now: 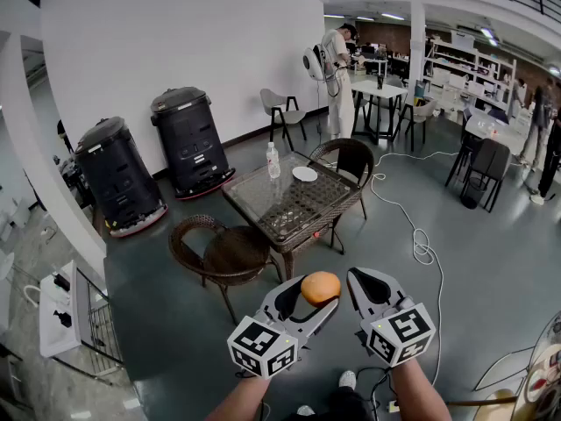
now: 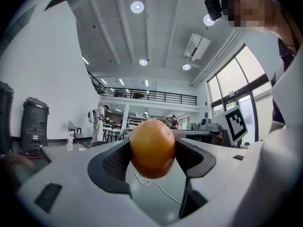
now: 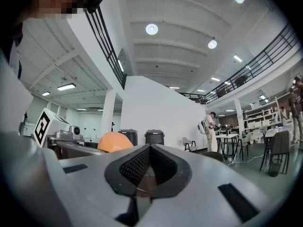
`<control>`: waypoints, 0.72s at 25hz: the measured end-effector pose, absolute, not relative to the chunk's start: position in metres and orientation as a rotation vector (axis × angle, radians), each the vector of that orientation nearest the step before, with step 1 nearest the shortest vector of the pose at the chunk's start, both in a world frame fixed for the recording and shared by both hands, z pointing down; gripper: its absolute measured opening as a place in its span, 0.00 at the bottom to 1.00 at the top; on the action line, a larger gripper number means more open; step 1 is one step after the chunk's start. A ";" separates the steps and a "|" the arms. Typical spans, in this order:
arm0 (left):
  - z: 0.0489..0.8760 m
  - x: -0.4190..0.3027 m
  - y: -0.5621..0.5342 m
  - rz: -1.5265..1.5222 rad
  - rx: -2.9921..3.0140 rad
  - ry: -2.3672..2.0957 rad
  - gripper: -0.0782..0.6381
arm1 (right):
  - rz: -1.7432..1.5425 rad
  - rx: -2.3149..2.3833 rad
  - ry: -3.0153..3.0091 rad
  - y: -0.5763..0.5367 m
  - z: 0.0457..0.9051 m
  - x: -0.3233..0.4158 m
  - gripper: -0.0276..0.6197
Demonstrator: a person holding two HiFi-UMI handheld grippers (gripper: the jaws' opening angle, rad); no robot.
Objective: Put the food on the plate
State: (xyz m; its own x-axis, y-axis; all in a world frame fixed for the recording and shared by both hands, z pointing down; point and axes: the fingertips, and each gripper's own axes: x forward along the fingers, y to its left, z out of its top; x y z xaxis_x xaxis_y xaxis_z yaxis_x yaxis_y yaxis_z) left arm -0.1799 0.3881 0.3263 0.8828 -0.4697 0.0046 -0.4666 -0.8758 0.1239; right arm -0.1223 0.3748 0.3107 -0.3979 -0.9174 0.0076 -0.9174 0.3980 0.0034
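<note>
A round orange piece of food (image 1: 320, 287) is pinched between the pads of my left gripper (image 1: 314, 293), held in the air low in the head view. In the left gripper view the food (image 2: 152, 148) fills the gap of that gripper (image 2: 152, 151), both pads pressing its sides. My right gripper (image 1: 365, 284) is held just right of it, shut with nothing inside; its tips meet in the right gripper view (image 3: 150, 149), where the food (image 3: 112, 141) shows at left. A small white plate (image 1: 305, 174) lies on the far side of a glass-topped wicker table (image 1: 267, 202) ahead.
A water bottle (image 1: 273, 160) stands on the table beside the plate. Wicker chairs stand at the near side (image 1: 223, 254) and the far right (image 1: 346, 158). Two black bins (image 1: 188, 140) line the white wall. A white cable (image 1: 419, 239) snakes over the floor. A person (image 1: 336, 64) stands far back.
</note>
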 end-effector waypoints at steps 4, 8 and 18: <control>0.330 -0.179 0.390 -0.041 2.928 -0.732 0.54 | 0.005 1.723 -2.621 0.377 0.315 -0.120 0.05; 0.334 -0.177 0.392 -0.038 2.925 -0.729 0.54 | 0.014 1.719 -2.660 0.379 0.316 -0.120 0.05; 0.332 -0.176 0.392 -0.044 2.924 -0.724 0.54 | 0.011 1.731 -2.639 0.379 0.315 -0.117 0.05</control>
State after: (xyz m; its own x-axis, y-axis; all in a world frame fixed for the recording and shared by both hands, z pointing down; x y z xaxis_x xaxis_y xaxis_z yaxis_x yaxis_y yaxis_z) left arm -0.1763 0.3915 0.3319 0.8846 -0.4663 0.0026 -0.4625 -0.8768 0.1319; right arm -0.1170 0.3785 0.3145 -0.3983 -0.9172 -0.0079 -0.9171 0.3984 -0.0136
